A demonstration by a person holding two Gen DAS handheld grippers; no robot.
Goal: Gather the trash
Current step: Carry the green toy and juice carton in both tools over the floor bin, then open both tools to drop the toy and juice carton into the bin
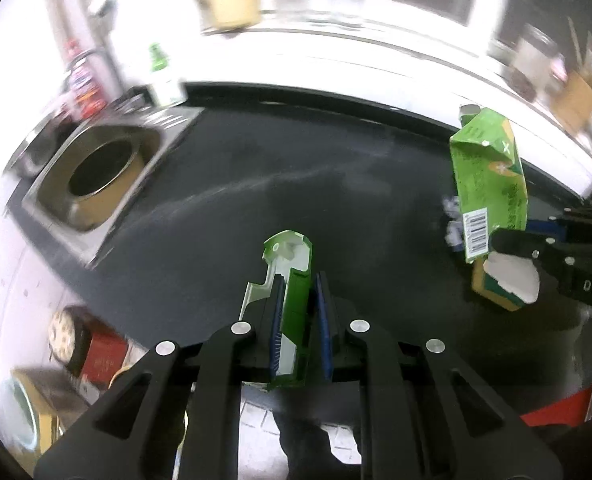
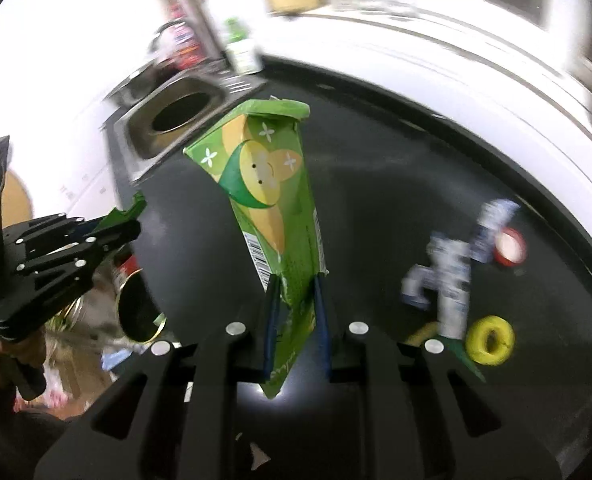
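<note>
Transport step: left hand-held gripper [image 1: 299, 280] clamps green carton scrap [image 1: 291, 300]; right hand-held gripper [image 2: 294, 280] clamps flattened green carton [image 2: 271, 200]. Next: release into round bin opening [image 1: 99, 168] ahead-left.

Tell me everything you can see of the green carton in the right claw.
The green carton is a flattened, creased paperboard drink box printed with yellow fruit, white flowers and a barcode along one edge. Its folded top points up and away; its lower end is pinched between the blue pads of the right claw, which is shut on it. It hangs in the air, tilted, above the dark counter, touching nothing else. The left-wrist view shows its plainer printed side.
</note>
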